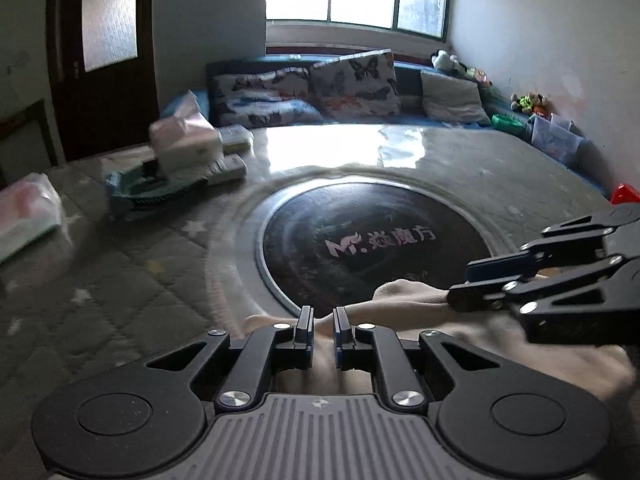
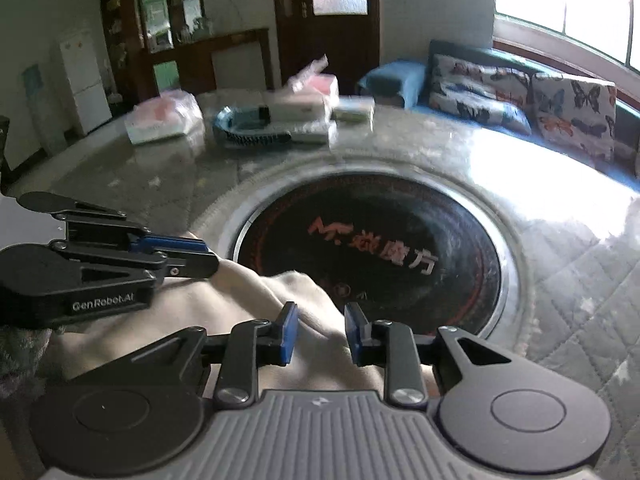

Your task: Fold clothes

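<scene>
A cream-coloured garment (image 1: 420, 312) lies bunched at the near edge of the round table, partly over the black centre disc (image 1: 360, 240); it also shows in the right wrist view (image 2: 280, 300). My left gripper (image 1: 323, 322) hovers over the garment's near edge, jaws a narrow gap apart, nothing between them. My right gripper (image 2: 322, 326) is open above the cloth, which passes under its jaws. In the left wrist view my right gripper (image 1: 460, 286) reaches in from the right, its fingertips over the cloth. In the right wrist view my left gripper (image 2: 208, 258) comes in from the left.
The table has a quilted grey cover (image 1: 120, 280). Boxes and a basket (image 1: 160, 188) and a plastic bag (image 1: 28, 216) sit at its far left. A sofa with butterfly cushions (image 1: 352, 84) stands behind, under a window. A dark door (image 2: 328, 20) is at the back.
</scene>
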The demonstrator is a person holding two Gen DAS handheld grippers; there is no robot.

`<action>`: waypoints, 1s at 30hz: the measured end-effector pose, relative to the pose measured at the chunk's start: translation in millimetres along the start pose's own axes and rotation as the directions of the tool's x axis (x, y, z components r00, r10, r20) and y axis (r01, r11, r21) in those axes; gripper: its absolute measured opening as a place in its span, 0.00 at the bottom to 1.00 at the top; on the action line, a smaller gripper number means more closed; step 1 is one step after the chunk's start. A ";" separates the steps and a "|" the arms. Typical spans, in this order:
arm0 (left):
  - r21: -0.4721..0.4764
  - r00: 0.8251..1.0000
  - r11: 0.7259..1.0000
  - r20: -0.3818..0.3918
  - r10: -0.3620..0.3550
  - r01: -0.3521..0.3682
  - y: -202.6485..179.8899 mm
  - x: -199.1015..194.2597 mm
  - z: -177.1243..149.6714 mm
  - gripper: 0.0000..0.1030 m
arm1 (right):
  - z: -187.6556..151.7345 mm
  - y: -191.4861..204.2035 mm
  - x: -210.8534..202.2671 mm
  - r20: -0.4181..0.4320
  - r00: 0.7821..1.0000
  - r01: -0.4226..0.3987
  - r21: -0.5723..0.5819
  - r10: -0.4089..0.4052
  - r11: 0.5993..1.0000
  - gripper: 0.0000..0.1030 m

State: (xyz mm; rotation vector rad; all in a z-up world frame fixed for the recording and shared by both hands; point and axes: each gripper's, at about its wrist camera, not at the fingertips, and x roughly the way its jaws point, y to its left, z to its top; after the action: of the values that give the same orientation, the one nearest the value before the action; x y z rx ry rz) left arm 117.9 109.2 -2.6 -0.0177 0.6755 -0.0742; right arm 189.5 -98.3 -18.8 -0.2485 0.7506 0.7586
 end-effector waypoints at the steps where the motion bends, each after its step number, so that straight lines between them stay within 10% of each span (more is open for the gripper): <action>1: 0.008 1.000 1.000 0.009 -0.014 0.014 -2.6 -8.0 -2.3 0.12 | -0.8 2.2 -7.0 0.007 1.000 -0.007 -0.012 0.007 1.000 0.24; 8: 0.071 0.996 0.993 0.013 -0.093 0.092 -27.6 -36.7 -26.4 0.12 | -23.0 24.0 -41.9 0.010 0.999 -0.048 -0.079 0.048 0.996 0.25; 30: -0.009 1.000 1.000 0.002 0.021 -0.021 2.2 -47.7 -56.7 0.12 | -66.7 52.0 -65.0 0.067 0.996 -0.057 -0.126 0.066 0.990 0.27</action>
State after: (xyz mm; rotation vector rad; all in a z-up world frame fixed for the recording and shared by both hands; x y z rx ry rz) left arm 45.5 115.3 -17.2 -0.0188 0.6739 -0.0510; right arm 86.6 -126.4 -18.6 -0.3103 0.6464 0.8700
